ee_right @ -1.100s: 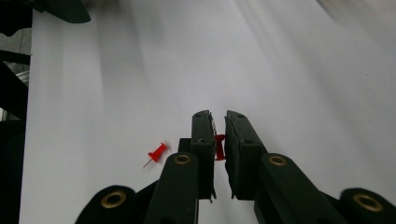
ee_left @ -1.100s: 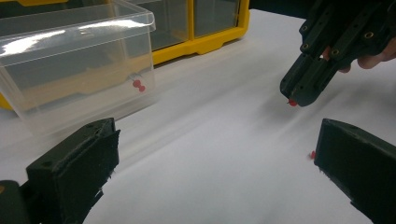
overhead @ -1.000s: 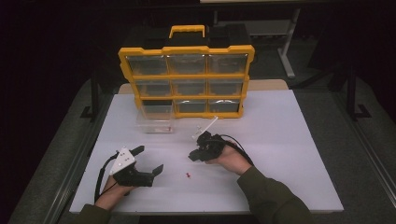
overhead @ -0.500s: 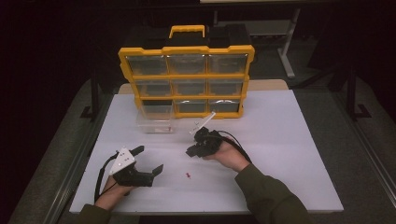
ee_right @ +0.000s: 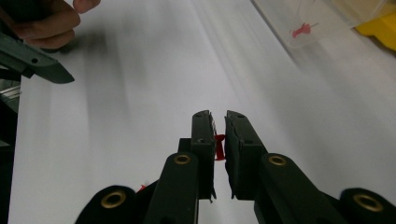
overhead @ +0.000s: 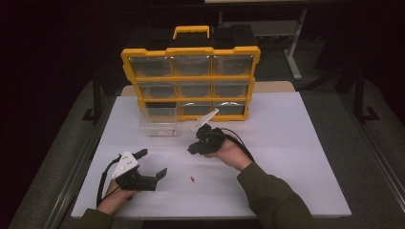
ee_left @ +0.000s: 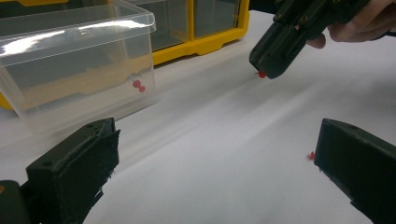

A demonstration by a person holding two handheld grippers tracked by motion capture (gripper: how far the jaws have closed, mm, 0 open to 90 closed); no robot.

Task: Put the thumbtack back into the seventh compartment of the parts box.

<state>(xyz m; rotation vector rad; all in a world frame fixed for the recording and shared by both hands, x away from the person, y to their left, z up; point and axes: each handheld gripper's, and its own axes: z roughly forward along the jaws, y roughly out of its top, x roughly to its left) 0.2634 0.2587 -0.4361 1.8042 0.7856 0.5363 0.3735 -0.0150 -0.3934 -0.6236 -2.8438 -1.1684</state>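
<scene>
My right gripper (overhead: 194, 147) hovers over the middle of the white table, shut on a small red push pin (ee_right: 219, 151) pinched between its jaws (ee_left: 261, 74). A clear plastic bin (overhead: 159, 121) stands in front of the yellow organizer, a little beyond and to the left of that gripper, and a red pin (ee_left: 138, 85) lies inside it (ee_right: 301, 31). My left gripper (overhead: 153, 163) rests at the front left, open, with nothing between its jaws (ee_left: 215, 158). Another red pin (overhead: 192, 180) lies loose on the table just right of the left gripper (ee_left: 311, 156).
A yellow organizer (overhead: 191, 78) with several clear-fronted drawers stands upright at the back of the table; one lower-left slot is open. The white table top (overhead: 296, 157) is bordered by dark floor and frame rails on both sides.
The right gripper, with the pin in it, has edged a little away from the person toward the clear bin. The left gripper has stayed put.
</scene>
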